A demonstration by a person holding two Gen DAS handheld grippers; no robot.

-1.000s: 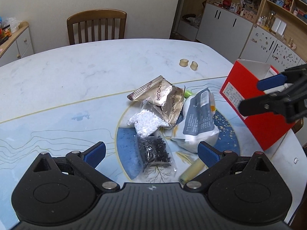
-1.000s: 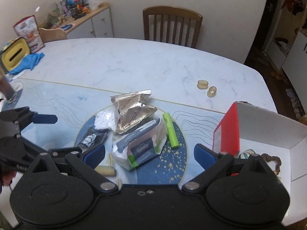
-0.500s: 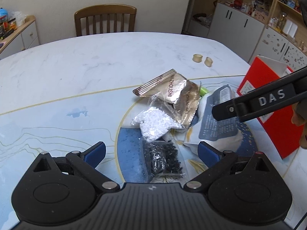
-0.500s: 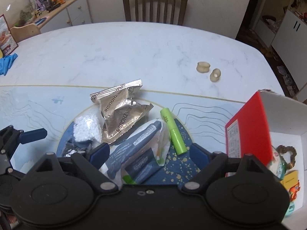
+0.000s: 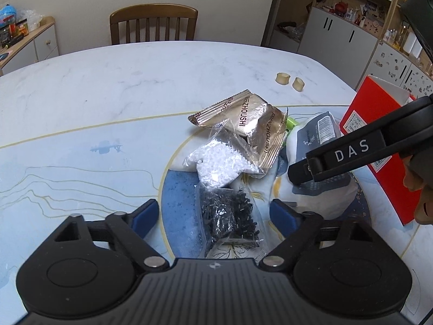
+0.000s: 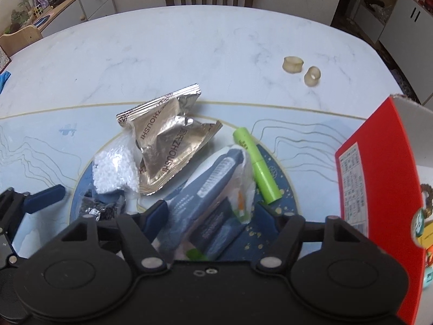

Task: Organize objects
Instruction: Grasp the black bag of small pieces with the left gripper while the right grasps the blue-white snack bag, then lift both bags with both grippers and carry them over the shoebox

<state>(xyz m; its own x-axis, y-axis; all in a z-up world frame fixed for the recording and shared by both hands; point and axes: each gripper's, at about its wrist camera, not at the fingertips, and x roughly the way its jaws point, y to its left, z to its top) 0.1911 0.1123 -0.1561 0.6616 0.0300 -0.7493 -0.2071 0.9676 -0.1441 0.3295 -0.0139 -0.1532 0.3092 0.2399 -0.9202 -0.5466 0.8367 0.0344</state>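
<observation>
A pile lies on the table mat: a gold foil packet point(image 5: 254, 124) point(image 6: 173, 140), a clear bag of white beads point(image 5: 216, 159) point(image 6: 113, 170), a clear bag of black bits point(image 5: 230, 216) point(image 6: 100, 208), a white and blue-grey pouch point(image 5: 319, 146) point(image 6: 213, 189) and a green tube point(image 6: 257, 168). My left gripper point(image 5: 213, 214) is open, its jaws either side of the black-bits bag. My right gripper point(image 6: 213, 211) is open, low over the blue-grey pouch, which lies between its jaws. Its arm point(image 5: 351, 151) crosses the left wrist view.
A red open box point(image 6: 379, 200) point(image 5: 379, 124) with small items inside stands at the right edge of the mat. Two small beige rings point(image 6: 300, 69) lie on the marble beyond. A wooden chair point(image 5: 153, 24) stands at the far side; cabinets line the walls.
Both grippers have moved forward and down toward the pile. The right one now sits over the blue-grey pouch, the left one over the black-bits bag. Both stay open.
</observation>
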